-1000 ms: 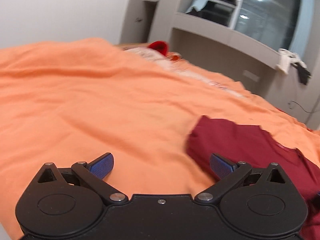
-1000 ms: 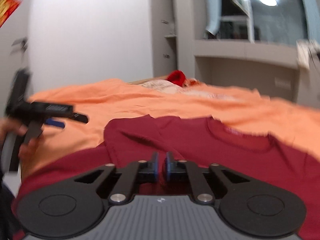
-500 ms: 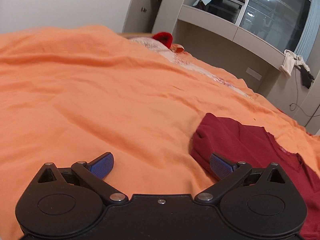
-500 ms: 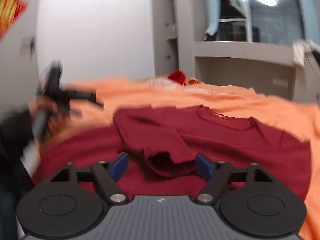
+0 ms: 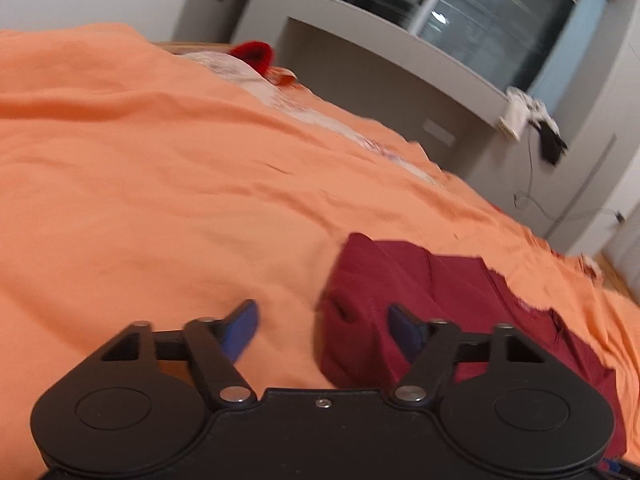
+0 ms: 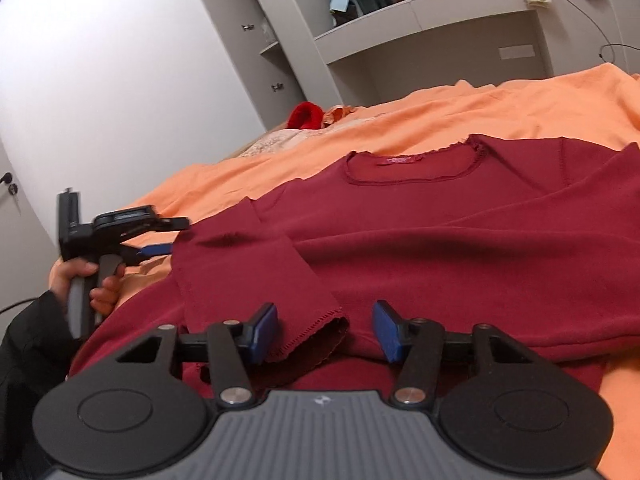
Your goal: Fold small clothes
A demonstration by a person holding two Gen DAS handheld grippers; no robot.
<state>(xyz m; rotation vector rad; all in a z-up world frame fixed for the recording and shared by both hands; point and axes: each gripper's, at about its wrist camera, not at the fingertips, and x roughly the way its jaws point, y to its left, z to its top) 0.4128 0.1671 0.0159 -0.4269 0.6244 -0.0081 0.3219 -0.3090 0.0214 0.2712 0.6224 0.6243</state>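
Grey built-in shelving [image 6: 304, 36] and a dark window [image 5: 492, 20] stand behind a bed covered by an orange blanket [image 5: 140, 184]. On that blanket lies a dark red long-sleeved top [image 6: 420, 232], neckline [image 6: 412, 164] toward the shelving, with one sleeve [image 6: 256, 276] folded in across the body, its cuff toward the near edge of the bed.

Left tongs [image 5: 322, 332] hover low at the top's folded shoulder corner; the jaws are closing, with that corner of red cloth between them, but the blue pads [image 5: 240, 328] are not yet pressing it. In the right wrist view a hand [image 6: 86, 284] holds these tongs by the handle, beside the top's folded edge.

Right tongs [image 6: 325, 334] are also closing, jaws apart, with the sleeve cuff lying between the blue pads [image 6: 386, 336] and not clamped.

A bright red item [image 6: 306, 116] rests on the bed beyond the top, near the shelving.
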